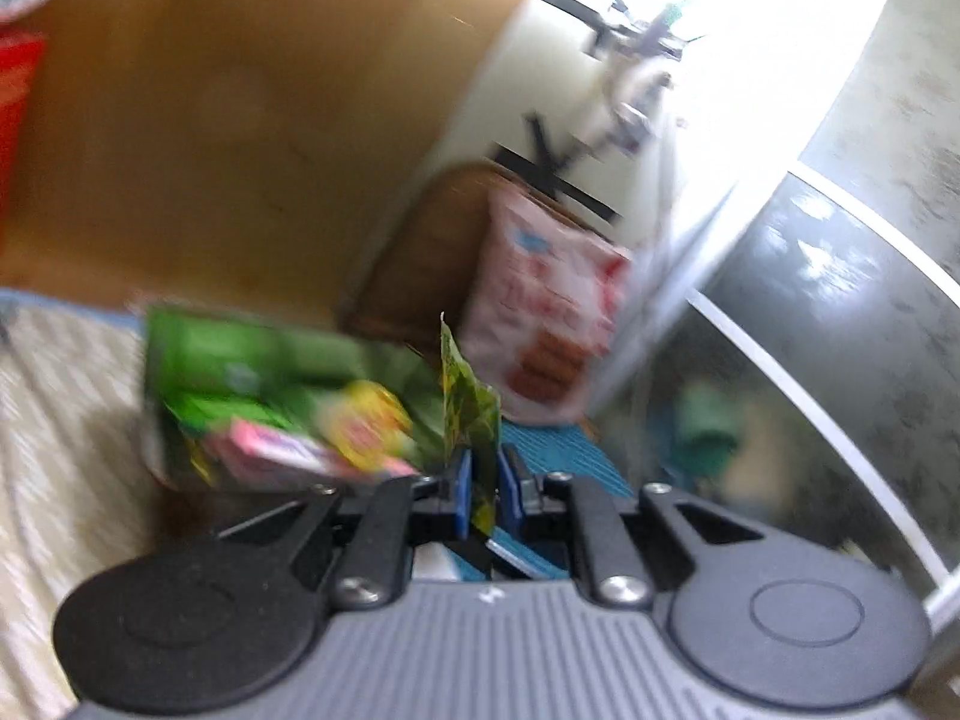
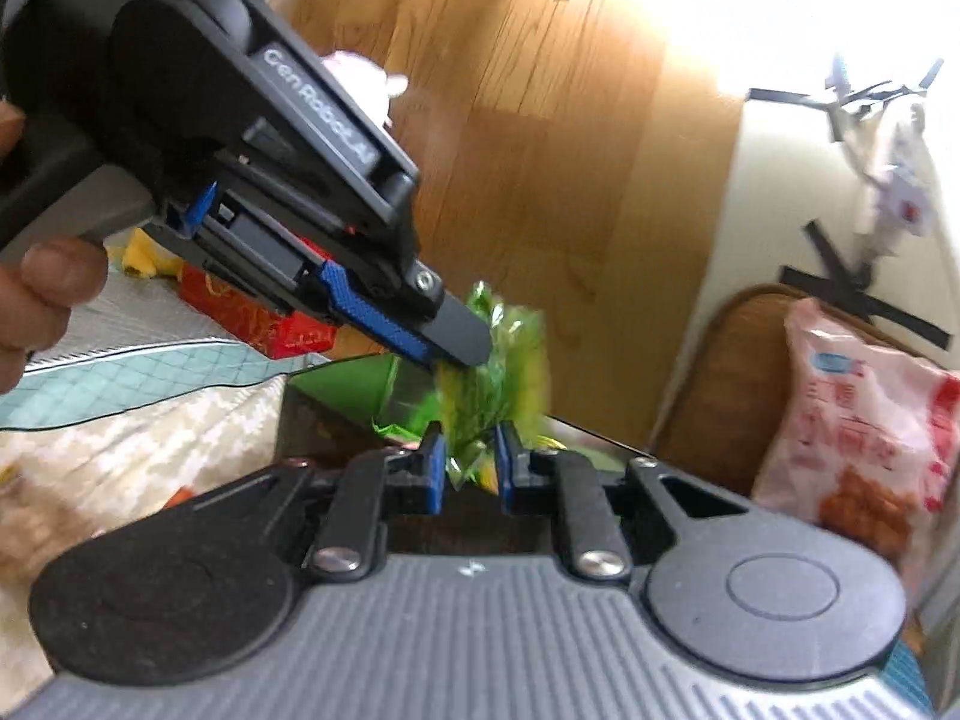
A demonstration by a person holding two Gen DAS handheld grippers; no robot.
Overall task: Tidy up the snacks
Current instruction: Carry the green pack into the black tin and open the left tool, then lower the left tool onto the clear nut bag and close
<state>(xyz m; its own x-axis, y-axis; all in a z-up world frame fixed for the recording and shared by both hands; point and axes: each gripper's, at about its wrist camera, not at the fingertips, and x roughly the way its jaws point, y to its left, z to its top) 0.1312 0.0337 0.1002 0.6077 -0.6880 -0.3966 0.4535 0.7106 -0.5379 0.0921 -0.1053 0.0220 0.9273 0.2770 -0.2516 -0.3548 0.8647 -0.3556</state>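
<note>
Green crinkled wrapper (image 1: 474,420) sits pinched between the blue pads of the left claw (image 1: 480,480) in the left wrist view, standing up thin and edge-on out of the narrow gap, so that claw is clamped on it. Just left of the claw lies a green snack box (image 1: 264,390), blurred, with a pink bar (image 1: 282,456) and a yellow patch printed or lying on its near side; which one, I cannot tell. Beyond the claw, a pink-and-white snack bag (image 1: 540,312) leans upright against a brown woven basket (image 1: 420,252), with a wooden floor (image 1: 240,120) spreading across the far left and a blue textured mat (image 1: 558,450) just to the right of the pads. Over to the right wrist view now, and the right claw (image 2: 471,468) has its blue pads drawn close on the lower end of the same green wrapper (image 2: 492,384), which bunches up above them. The left claw (image 2: 456,342) comes in from the upper left, a person's hand (image 2: 42,294) on its grip, and its dark fingertip presses on the wrapper's left side, so both claws have hold of one packet. Behind it a dark tray (image 2: 336,408) with green packaging inside rests on a pale quilted bed cover (image 2: 150,420), and a red packet (image 2: 258,312) lies farther back on the left. On the right, the pink snack bag (image 2: 864,432) stands against the woven basket (image 2: 720,390).
</note>
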